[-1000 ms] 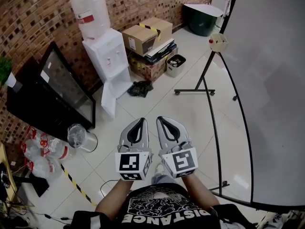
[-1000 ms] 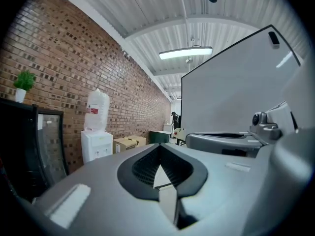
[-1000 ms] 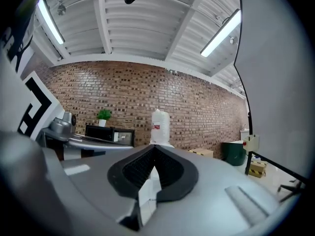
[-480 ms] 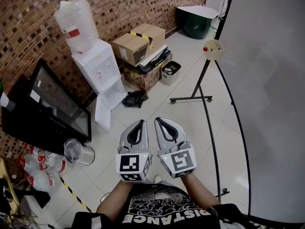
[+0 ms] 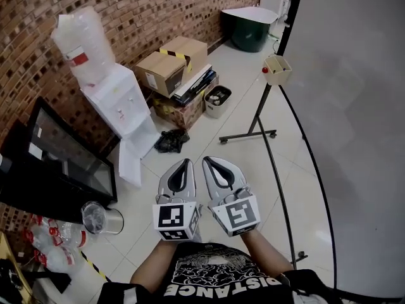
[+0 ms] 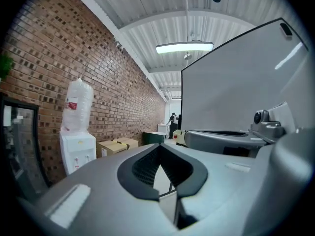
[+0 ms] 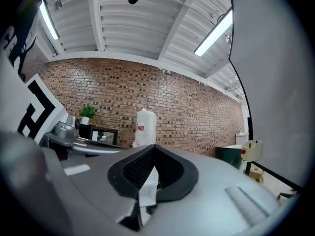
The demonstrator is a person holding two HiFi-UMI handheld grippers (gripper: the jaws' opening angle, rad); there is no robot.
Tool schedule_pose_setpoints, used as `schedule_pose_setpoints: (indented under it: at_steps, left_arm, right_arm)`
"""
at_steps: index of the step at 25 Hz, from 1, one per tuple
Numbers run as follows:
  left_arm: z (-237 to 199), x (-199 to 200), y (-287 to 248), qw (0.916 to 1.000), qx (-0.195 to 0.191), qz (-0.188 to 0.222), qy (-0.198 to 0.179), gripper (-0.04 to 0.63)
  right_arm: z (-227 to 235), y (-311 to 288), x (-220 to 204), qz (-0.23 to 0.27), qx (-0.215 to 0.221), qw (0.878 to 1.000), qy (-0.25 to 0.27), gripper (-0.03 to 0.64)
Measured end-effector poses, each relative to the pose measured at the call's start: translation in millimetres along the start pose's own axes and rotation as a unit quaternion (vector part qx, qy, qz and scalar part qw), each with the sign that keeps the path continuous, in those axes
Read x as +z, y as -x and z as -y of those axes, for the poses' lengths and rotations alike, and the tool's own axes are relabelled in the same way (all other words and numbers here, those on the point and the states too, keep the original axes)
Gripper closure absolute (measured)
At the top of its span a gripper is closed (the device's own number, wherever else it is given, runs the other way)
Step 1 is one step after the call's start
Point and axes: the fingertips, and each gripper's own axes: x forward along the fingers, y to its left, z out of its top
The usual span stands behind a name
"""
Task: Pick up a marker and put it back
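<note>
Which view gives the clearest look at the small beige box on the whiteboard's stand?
The head view: the beige box shows whole from above, with a red spot at its side. The right gripper view shows it small and side-on; the left gripper view shows it tiny and distant.

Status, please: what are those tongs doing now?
Both shut, empty: left tongs, right tongs. No marker made out; cream holder with red spot on whiteboard edge ahead. Nothing in between.

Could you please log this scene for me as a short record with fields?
Left tongs: shut, empty
Right tongs: shut, empty, beside the left
Whiteboard: at the person's right
Small box: on the whiteboard's edge, ahead of both tongs
Marker: none in either tongs
Water dispenser: against the brick wall
</note>
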Motion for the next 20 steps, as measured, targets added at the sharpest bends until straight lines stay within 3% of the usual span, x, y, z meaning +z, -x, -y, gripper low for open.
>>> schedule_pose_setpoints:
  at_steps: [20]
  left_arm:
    - [-107.9,37.5,-191.2,0.9975,-0.07,-0.006,0.01,0.589]
  right_arm:
    - [85.8,-200.3,-5.2,-0.021,-0.065,0.998,0.009,0.617]
